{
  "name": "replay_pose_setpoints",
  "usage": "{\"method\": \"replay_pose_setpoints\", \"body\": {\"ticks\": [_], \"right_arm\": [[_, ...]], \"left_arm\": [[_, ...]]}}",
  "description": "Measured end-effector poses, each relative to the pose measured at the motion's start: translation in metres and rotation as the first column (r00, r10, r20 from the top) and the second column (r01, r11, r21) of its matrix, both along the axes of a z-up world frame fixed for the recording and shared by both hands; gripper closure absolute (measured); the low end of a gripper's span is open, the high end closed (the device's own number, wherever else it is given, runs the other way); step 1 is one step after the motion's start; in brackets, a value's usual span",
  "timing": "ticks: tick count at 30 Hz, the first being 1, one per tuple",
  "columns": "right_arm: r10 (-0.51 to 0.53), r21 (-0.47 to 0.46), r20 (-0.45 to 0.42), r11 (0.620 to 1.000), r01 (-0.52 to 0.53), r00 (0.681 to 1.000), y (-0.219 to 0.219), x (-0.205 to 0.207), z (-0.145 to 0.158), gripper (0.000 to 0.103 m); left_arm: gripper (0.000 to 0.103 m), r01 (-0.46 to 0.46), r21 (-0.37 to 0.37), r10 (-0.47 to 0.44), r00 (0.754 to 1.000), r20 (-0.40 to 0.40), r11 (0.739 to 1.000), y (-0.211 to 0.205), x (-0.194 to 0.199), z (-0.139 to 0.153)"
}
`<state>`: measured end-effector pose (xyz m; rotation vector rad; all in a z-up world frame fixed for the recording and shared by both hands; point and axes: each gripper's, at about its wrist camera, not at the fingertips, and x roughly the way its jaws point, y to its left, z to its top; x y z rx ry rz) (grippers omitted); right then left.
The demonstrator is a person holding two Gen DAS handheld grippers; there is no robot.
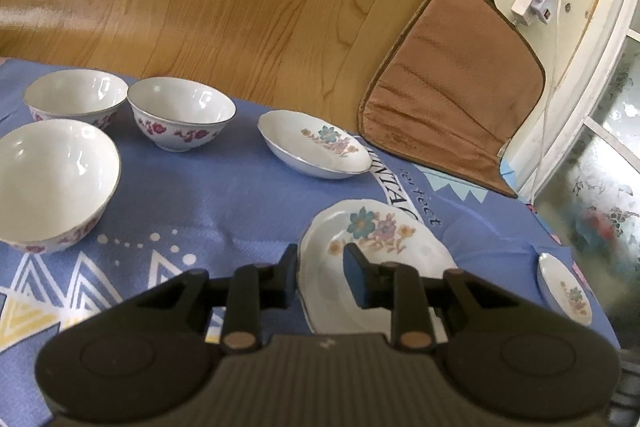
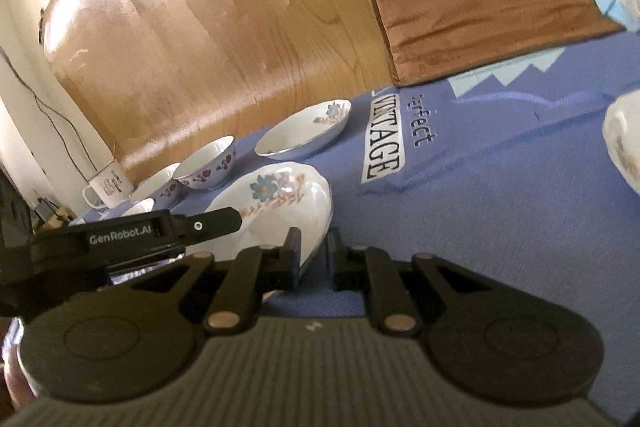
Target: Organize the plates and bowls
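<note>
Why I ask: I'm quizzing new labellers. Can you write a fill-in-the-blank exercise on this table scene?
1. ___ bowls with pink flowers stand on the cloth.
2. The cloth's main colour is ___.
3. The large word printed on it reads ___.
4. The left gripper and right gripper both clamp the rim of one flowered ___.
Missing: three; blue; VINTAGE; plate.

Both hand-held grippers angled downward, jaws narrow.
Left hand-held gripper (image 1: 320, 269) clamps a plate (image 1: 376, 259) rim; right hand-held gripper (image 2: 314, 255) straddles the same plate's edge, jaws nearly together.
</note>
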<state>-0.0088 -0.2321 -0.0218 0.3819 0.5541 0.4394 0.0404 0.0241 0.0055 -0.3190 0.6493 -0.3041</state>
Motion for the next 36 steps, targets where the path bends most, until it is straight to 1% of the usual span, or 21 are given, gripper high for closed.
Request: {"method": "replay_pose_setpoints", "body": {"ticks": [6,8,11,36], "right_arm": [[0.006,0.006,-0.018,1.0,-0.006,1.0,-0.001,0.0038,-0.0012,0.087],[0.008,0.005,-0.018,1.0,-0.008,1.0,0.0002,0.0038,-0.0006,0.085],[0.008,-0.001,-0.016,1.0,-0.008,1.0,0.0014,0.0038,-0.0005,0.084],[0.009,-0.007,-0.013,1.0,-0.009,1.0,0.0012,0.004,-0.0011,0.083]], "left_arm": [[0.078,0.003,0.009,-0.002,1.0,-0.028,1.0,-0.0002,0.0035,-0.0019],[0.073,0.005,0.005,-0.005,1.0,-0.031,1.0,0.0007,0.0036,-0.0025],[0.072,0.01,0.012,-0.009,1.0,-0.028,1.0,-0.0006,0.003,-0.0023],[0.073,0.01,0.015,-0.01,1.0,-0.02,1.0,-0.0013,0.0018,-0.0022]]}}
